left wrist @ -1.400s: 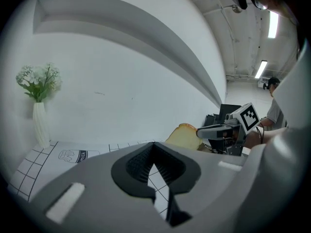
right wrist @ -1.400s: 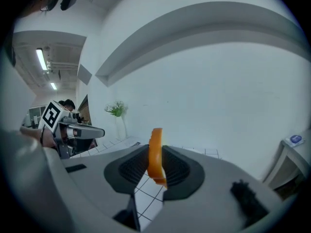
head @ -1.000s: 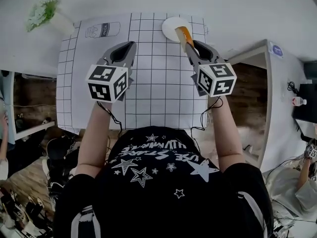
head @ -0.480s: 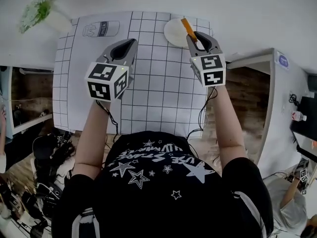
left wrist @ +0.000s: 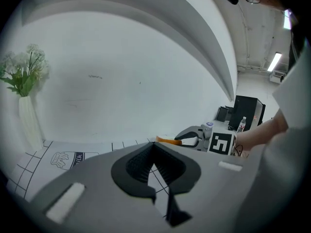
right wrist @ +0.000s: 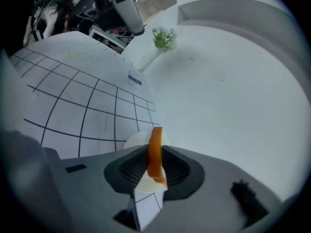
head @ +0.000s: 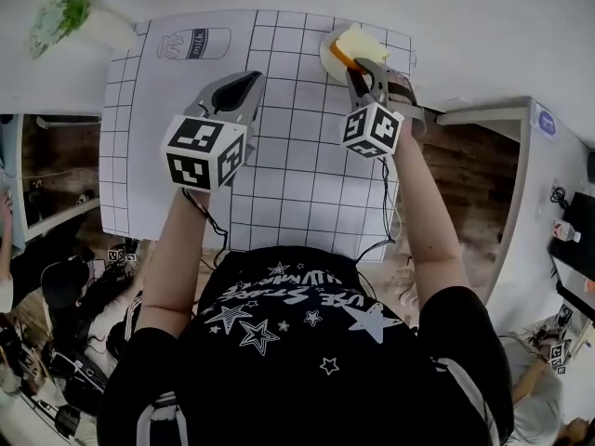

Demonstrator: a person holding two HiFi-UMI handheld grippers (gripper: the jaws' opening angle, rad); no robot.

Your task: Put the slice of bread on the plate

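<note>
A slice of bread point(head: 360, 45) with an orange crust hangs just over the small white plate point(head: 328, 56) at the far right of the grid mat. My right gripper point(head: 357, 65) is shut on it; the slice lies nearly flat there. In the right gripper view the bread point(right wrist: 155, 141) stands edge-on between the dark pads of the right gripper point(right wrist: 154, 165), the plate point(right wrist: 137, 141) right behind it. My left gripper point(head: 249, 80) hovers over the mat's middle, jaws closed to a point, nothing held. The left gripper point(left wrist: 153, 144) looks toward the bread point(left wrist: 167, 141).
A white vase of flowers point(head: 72, 15) stands at the table's far left corner. A milk carton drawing point(head: 193, 43) is printed on the grid mat point(head: 279, 193). The table's right edge point(head: 483, 110) drops to a wooden floor.
The right gripper rolled and sank toward the plate, turning the bread from edge-up to nearly flat over it. The left gripper dropped a little.
</note>
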